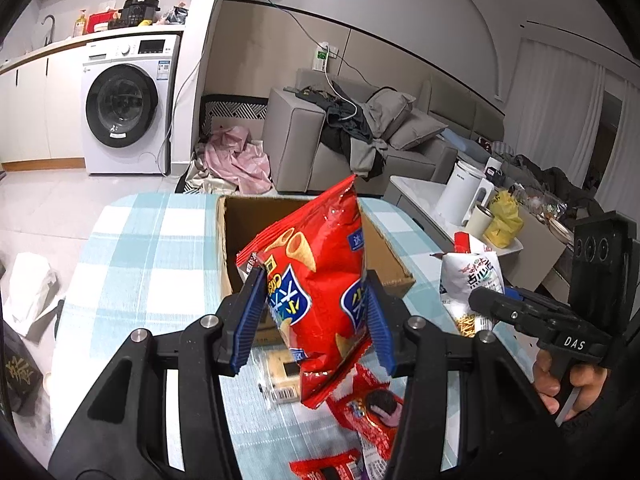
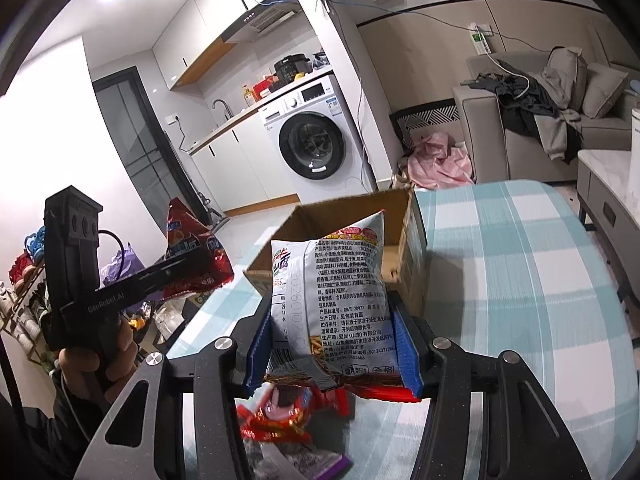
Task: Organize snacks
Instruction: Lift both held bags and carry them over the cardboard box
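The open cardboard box (image 1: 248, 232) sits mid-frame on the table, flaps up; only brown inner walls show, and whether anything lies inside cannot be told. In front of it, at centre of the left wrist view, the left gripper (image 1: 316, 320) is clamped on a red chip bag (image 1: 320, 280) — glossy, puffed, printed with cone-shaped crisps — held clear above the tabletop. In the right wrist view the right gripper (image 2: 334, 350) pinches a white snack bag (image 2: 332, 292) between its blue ribbed pads (image 2: 406, 354), the printed back panel facing the camera, the box (image 2: 404, 216) just beyond it at frame centre.

Below both grippers, loose wrappers lie on the table: a red cookie packet (image 1: 372, 408) and a clear-wrapped pale snack (image 1: 280, 376) at the lower middle of the left view.

The table wears a blue-and-white checked cloth (image 1: 140, 248), soft and faintly creased. Behind, a white front-loading washing machine (image 1: 128, 108) stands under a kitchen counter at upper left, a grey sofa (image 1: 304, 136) strewn with clothes fills the centre right, and a pink cloth (image 1: 236, 160) is heaped on the pale tiled floor.
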{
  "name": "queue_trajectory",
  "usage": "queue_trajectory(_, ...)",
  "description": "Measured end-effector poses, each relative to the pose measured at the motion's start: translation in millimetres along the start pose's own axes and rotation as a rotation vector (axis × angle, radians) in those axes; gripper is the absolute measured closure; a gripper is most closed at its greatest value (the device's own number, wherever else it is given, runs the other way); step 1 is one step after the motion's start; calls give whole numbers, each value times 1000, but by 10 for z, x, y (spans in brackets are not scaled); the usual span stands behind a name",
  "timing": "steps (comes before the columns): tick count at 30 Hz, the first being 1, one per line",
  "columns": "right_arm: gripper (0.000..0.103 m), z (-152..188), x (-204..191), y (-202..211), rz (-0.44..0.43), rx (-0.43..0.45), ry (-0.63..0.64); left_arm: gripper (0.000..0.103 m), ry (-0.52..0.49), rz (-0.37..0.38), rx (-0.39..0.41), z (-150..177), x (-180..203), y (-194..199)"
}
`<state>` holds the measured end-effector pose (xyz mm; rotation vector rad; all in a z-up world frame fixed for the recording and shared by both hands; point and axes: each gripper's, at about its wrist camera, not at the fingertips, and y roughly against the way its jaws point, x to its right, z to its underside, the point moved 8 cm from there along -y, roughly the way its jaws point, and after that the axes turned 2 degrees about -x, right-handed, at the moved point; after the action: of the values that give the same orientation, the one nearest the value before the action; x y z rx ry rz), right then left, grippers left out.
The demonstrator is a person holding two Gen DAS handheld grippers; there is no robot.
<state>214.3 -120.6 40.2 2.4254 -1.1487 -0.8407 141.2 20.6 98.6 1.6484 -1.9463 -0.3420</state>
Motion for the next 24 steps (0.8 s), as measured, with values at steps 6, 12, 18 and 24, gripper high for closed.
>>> queue_trajectory(6, 49, -220, -55, -58, -9, 26, -1, 57, -8, -4, 11, -186, 8, 27)
queue_trajectory(12, 49, -380, -109, -131, -19, 37, 1, 57, -16, -10, 3, -325, -2, -104)
queue_trajectory(18, 49, -525, -106, -236, -28, 34, 3, 57, -27, -24, -9, -451, -2, -359)
queue_trajectory(24, 49, -605, -71, -405, -36, 11, -5, 57, -29, -29, -26, -534, -52, -657)
